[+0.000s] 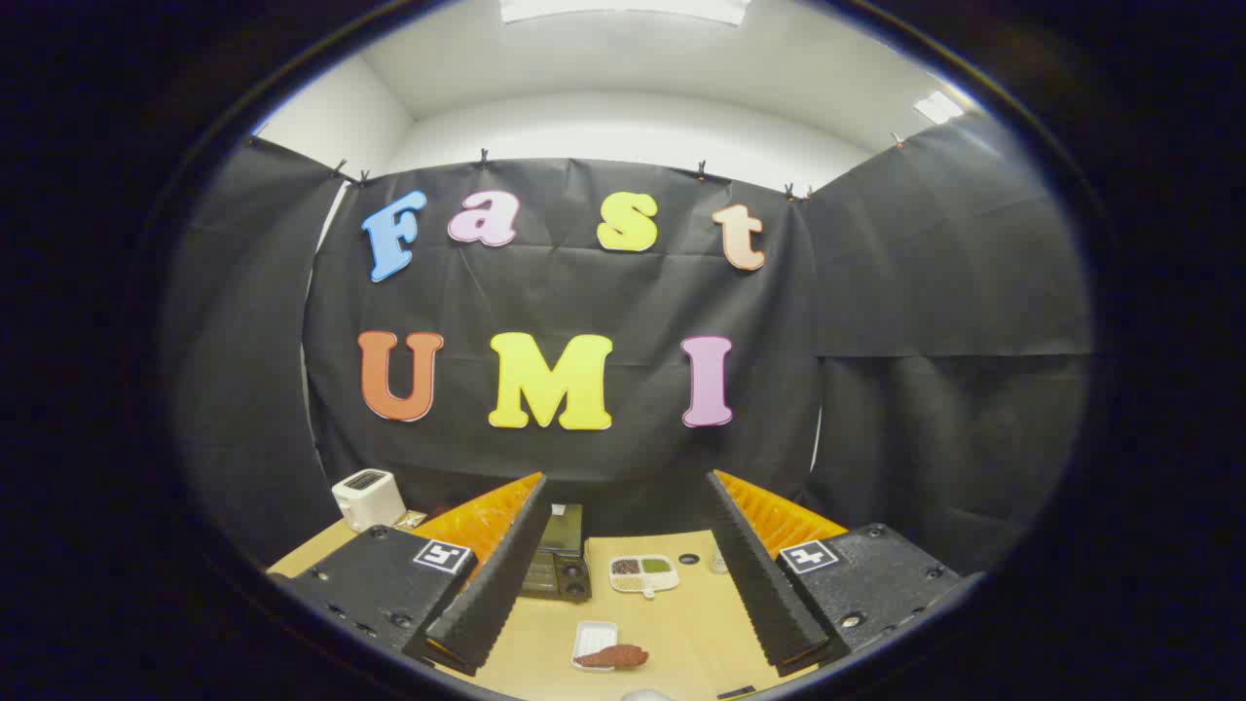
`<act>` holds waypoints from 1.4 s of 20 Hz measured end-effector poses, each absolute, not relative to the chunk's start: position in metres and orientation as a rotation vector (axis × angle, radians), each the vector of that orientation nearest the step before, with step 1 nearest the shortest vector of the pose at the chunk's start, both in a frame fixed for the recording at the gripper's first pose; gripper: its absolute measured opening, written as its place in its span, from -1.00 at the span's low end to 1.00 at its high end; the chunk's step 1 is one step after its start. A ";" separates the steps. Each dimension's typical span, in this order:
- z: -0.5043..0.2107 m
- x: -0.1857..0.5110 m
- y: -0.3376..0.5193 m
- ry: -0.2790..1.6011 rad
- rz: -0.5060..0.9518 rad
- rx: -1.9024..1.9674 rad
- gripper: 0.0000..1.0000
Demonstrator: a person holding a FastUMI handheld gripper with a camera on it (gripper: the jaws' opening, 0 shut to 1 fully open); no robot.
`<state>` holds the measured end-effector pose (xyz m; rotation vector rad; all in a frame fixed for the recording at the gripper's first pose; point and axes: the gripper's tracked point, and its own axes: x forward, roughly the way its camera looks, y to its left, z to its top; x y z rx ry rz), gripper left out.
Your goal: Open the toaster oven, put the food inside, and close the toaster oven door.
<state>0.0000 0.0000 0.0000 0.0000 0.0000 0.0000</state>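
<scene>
Tool (pixel 623 497) fingers spread wide, nothing held, small black toaster oven (pixel 557 567) half hidden behind left finger, reddish-brown food (pixel 611 656) on white rectangular tray (pixel 590 638), tan wooden surface (pixel 681 623).

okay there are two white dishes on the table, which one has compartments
The far dish, beside the toaster oven, split into sections. The nearer tray just holds the brown food. The open gripper frames both.

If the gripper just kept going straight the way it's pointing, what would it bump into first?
The gripper is open and aimed level above the table, so probably the black cloth wall. The toaster oven and compartment dish seem lower; depth is unclear.
</scene>
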 end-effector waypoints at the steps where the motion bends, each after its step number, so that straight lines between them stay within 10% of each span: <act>1: 0.000 0.001 0.002 0.003 0.005 0.000 1.00; 28: -0.157 0.149 0.178 0.191 0.203 -0.069 1.00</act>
